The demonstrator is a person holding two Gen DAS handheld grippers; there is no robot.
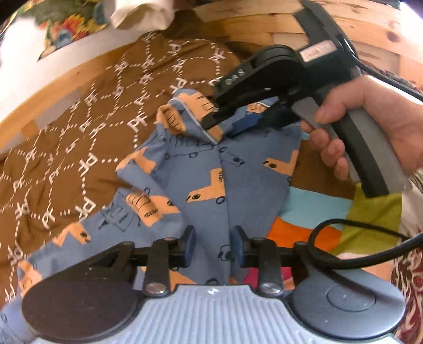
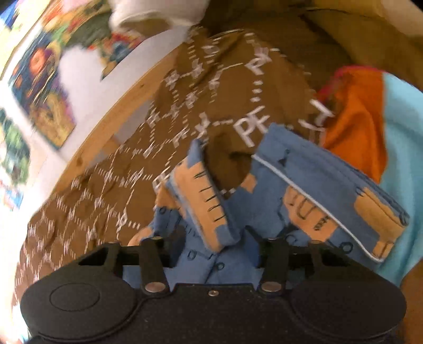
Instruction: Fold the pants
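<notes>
Blue pants (image 1: 211, 172) with orange prints lie crumpled on a brown patterned blanket (image 1: 79, 132). My left gripper (image 1: 214, 246) is low over the near part of the pants. Its pads stand apart with flat fabric between them, and no pinch shows. A hand (image 1: 370, 119) holds my right gripper (image 1: 211, 124) at the far, piped edge of the pants, and that edge curls up around its fingers. In the right wrist view a raised fold of the pants (image 2: 304, 185) fills the gap of the right gripper (image 2: 216, 243), which is shut on it.
A colour-block cloth (image 1: 317, 206) in orange, light blue and green lies under the pants on the right. A wooden frame (image 1: 264, 21) runs behind the blanket (image 2: 211, 92). White fabric (image 1: 142, 13) sits at the top. A black cable (image 1: 357, 254) loops beside my left gripper.
</notes>
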